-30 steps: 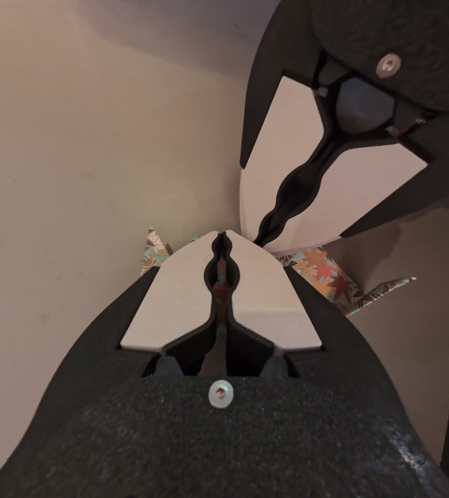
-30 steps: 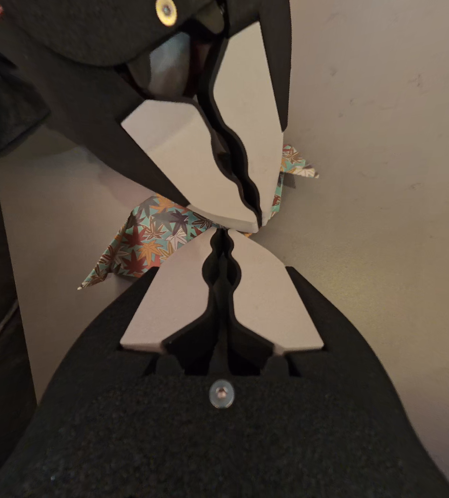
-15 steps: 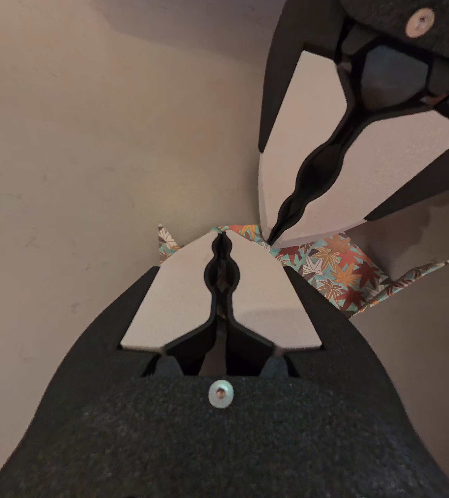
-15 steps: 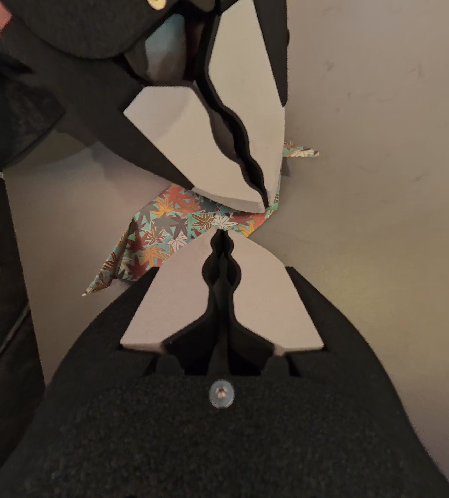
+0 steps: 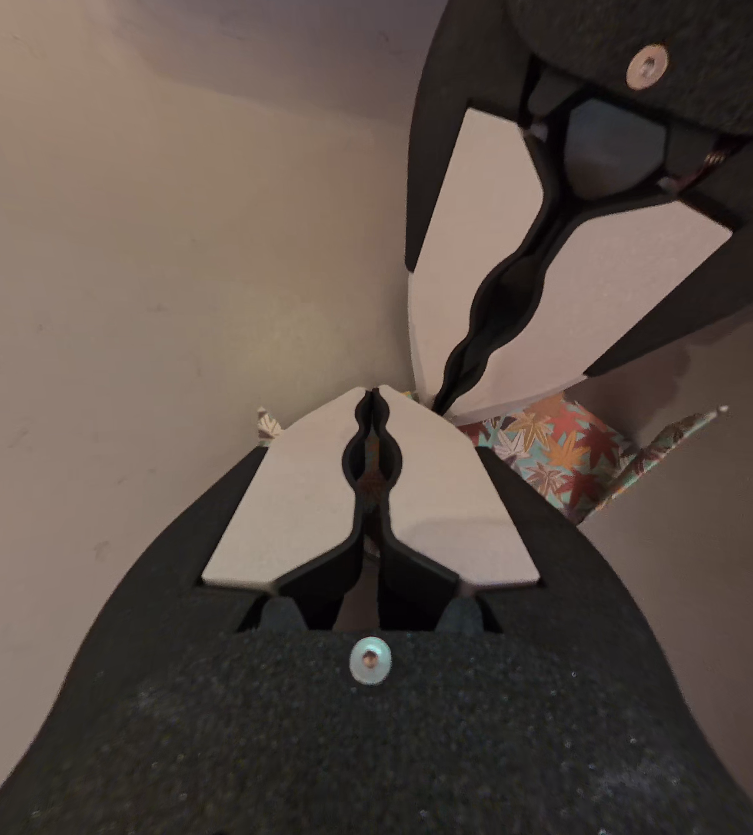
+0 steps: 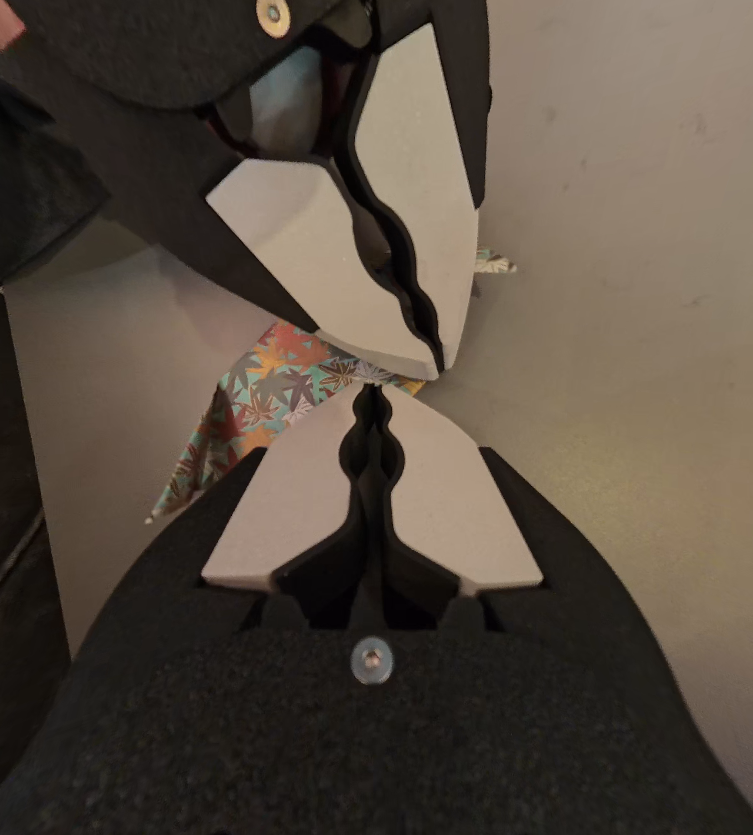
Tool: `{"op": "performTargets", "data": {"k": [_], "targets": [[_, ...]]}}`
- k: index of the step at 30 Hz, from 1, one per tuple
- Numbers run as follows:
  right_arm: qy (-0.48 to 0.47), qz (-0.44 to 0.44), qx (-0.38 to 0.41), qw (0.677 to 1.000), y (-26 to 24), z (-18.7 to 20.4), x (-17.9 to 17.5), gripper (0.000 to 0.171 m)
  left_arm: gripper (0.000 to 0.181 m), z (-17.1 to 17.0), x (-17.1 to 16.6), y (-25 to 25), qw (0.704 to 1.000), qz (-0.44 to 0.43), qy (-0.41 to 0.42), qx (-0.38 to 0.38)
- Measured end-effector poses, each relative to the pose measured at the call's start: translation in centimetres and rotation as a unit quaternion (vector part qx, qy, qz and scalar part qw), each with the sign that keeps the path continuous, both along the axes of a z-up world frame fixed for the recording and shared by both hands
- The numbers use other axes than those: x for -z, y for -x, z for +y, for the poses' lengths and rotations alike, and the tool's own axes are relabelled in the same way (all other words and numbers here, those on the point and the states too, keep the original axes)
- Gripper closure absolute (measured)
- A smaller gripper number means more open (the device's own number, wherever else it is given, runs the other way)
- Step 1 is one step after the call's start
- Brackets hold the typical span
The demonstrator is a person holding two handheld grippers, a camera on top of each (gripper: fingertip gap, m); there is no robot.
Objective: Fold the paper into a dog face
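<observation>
Pinching from opposite sides, the left gripper (image 5: 372, 392) and right gripper (image 6: 372, 392) are both closed on the leaf-patterned paper (image 6: 275, 384), tips nearly touching, apparently so a crease can be pressed between them. The paper is held just above the pale table (image 5: 140, 271), its pointed flaps (image 5: 677, 429) left splayed outward.

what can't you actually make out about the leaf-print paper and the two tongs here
- Left wrist view: most of the folded leaf-patterned paper is covered by the left tongs; only its right part and a small tip show.
- Right wrist view: the paper's middle sits behind the right tongs and the left tongs, so the fold stage cannot be told.
- Both views: whether the paper rests on the beige tabletop is unclear.
- Right wrist view: the dark shape at the left edge is cut off.
</observation>
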State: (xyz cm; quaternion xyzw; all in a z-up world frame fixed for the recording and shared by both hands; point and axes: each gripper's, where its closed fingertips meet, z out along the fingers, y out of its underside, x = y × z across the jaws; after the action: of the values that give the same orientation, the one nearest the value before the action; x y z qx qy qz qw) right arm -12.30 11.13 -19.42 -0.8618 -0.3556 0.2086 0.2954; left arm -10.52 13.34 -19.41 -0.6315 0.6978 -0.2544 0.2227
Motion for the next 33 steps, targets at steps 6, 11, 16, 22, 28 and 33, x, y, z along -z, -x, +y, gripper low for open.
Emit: {"op": "performTargets", "data": {"k": [6, 11, 16, 22, 28, 33], "targets": [[0.006, 0.003, -0.004, 1.0, 0.0, 0.0, 0.0, 0.171, 0.181, 0.1, 0.0, 0.5, 1.0, -0.009, 0.007, 0.005], [-0.016, 0.031, 0.012, 0.999, -0.3, 1.2, -2.1, 0.171, 0.181, 0.1, 0.0, 0.8, 1.0, -0.019, 0.01, 0.002], [-0.008, -0.032, 0.01, 0.999, -0.7, 1.7, -0.8, 0.171, 0.181, 0.1, 0.0, 0.8, 1.0, -0.026, 0.009, 0.0], [-0.033, -0.087, 0.015, 0.996, -0.6, 1.4, 0.1, 0.171, 0.181, 0.1, 0.0, 0.8, 1.0, -0.028, -0.003, 0.0], [-0.038, -0.087, 0.054, 0.994, -0.8, 1.2, 0.2, 0.171, 0.181, 0.1, 0.0, 0.8, 0.999, -0.031, -0.016, 0.001], [-0.027, -0.084, 0.072, 0.993, -1.2, 0.6, 0.2, 0.171, 0.181, 0.1, 0.1, 0.8, 0.999, -0.029, -0.021, 0.0]]}}
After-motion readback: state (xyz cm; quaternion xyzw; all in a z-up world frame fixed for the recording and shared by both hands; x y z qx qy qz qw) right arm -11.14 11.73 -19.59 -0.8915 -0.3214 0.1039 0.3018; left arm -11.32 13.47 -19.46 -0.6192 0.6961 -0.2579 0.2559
